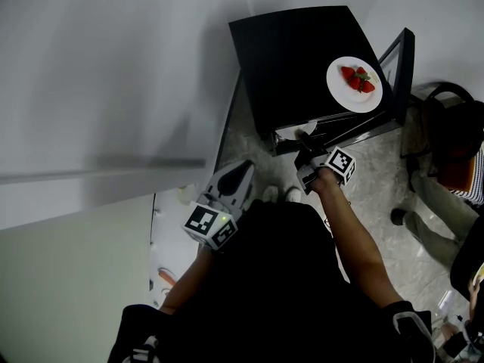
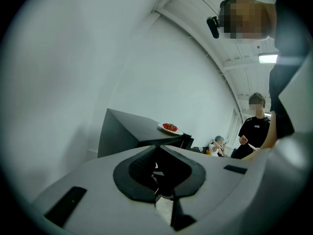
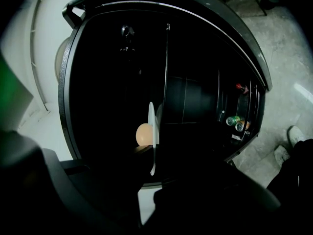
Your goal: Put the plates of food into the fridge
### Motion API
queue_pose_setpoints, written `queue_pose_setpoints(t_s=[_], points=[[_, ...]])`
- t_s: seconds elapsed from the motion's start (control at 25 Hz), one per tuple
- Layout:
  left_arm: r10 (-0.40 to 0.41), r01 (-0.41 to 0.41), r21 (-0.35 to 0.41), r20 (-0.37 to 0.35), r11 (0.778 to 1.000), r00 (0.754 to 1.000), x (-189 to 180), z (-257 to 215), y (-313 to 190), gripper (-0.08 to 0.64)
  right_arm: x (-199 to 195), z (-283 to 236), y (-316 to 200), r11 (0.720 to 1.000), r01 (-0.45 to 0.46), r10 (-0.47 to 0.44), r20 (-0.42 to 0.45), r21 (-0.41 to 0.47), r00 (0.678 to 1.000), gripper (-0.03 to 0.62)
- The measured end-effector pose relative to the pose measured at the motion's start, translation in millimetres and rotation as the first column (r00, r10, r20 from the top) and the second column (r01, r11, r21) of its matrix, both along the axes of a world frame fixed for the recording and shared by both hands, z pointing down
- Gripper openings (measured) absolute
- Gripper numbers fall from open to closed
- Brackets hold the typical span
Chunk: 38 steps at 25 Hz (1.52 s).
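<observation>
A white plate of strawberries (image 1: 355, 85) (image 2: 170, 128) stands on top of the black mini fridge (image 1: 295, 59), whose door (image 1: 401, 66) hangs open to the right. My right gripper (image 1: 304, 144) (image 3: 152, 166) reaches into the fridge's dark opening, shut on the rim of a second white plate (image 3: 153, 131). That plate shows edge-on in the right gripper view, with a round orange piece of food (image 3: 143, 134) on it. My left gripper (image 1: 240, 174) (image 2: 157, 148) hangs back from the fridge near my body, jaws together and empty.
Cans (image 3: 235, 122) sit in the door's shelf. A white wall (image 1: 113, 74) runs along the left of the fridge. A seated person (image 1: 454, 157) is close on the right, and two more people (image 2: 255, 126) are beyond the fridge. The floor (image 1: 378, 180) is pale stone.
</observation>
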State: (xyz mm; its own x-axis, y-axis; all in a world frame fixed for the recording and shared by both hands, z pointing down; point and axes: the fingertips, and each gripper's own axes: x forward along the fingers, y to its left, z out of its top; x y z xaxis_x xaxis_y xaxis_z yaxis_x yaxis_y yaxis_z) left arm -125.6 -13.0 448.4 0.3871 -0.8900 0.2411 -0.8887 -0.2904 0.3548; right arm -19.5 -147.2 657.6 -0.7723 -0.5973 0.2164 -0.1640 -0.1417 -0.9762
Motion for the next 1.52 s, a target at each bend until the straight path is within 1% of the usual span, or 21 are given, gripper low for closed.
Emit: queue_pose_setpoints(t_s=[0.44, 0.64, 0.8, 0.88, 1.0, 1.12, 1.36, 1.44, 1.52], points=[[-0.017, 0.017, 0.001, 0.012, 1.0, 1.0, -9.5, 0.5, 1.8, 0.037, -9.7, 4.5, -12.8, 1.0, -0.021, 0.021, -0.009, -0.02, 1.0, 0.034], [-0.02, 0.02, -0.006, 0.012, 1.0, 1.0, -8.6, 0.7, 2.0, 0.037, -11.7, 3.8, -13.8, 0.998, -0.039, 0.038, -0.018, -0.048, 0.999, 0.034], [-0.015, 0.015, -0.007, 0.015, 1.0, 1.0, -7.5, 0.5, 2.9, 0.037, -11.7, 2.9, -14.6, 0.998, -0.036, 0.033, -0.044, -0.047, 0.998, 0.034], [-0.016, 0.016, -0.005, 0.014, 1.0, 1.0, -8.0, 0.3, 2.8, 0.037, -12.5, -1.4, -15.3, 0.998, -0.037, 0.035, -0.041, -0.044, 0.999, 0.038], [-0.016, 0.016, -0.003, 0.011, 1.0, 1.0, -7.8, 0.6, 2.8, 0.037, -14.0, -10.3, -17.1, 0.998, -0.047, 0.046, -0.015, -0.029, 0.999, 0.13], [-0.009, 0.009, 0.001, 0.008, 1.0, 1.0, -6.5, 0.2, 2.2, 0.037, -14.7, -15.7, -16.8, 0.999, -0.045, 0.044, -0.023, -0.023, 0.999, 0.196], [0.002, -0.002, 0.007, 0.009, 1.0, 1.0, -5.2, -1.7, 0.9, 0.037, -4.6, -21.9, -19.0, 0.999, -0.05, 0.05, -0.061, 0.003, 0.997, 0.212], [0.006, -0.007, 0.008, 0.008, 1.0, 1.0, -3.9, -2.1, 0.5, 0.037, -3.7, -23.1, -19.7, 0.999, -0.035, 0.035, -0.077, -0.001, 0.996, 0.219], [0.011, -0.011, 0.009, 0.006, 1.0, 1.0, -3.2, -1.8, 0.1, 0.037, -3.4, -23.6, -17.5, 1.0, -0.01, 0.011, -0.112, 0.003, 0.994, 0.221]])
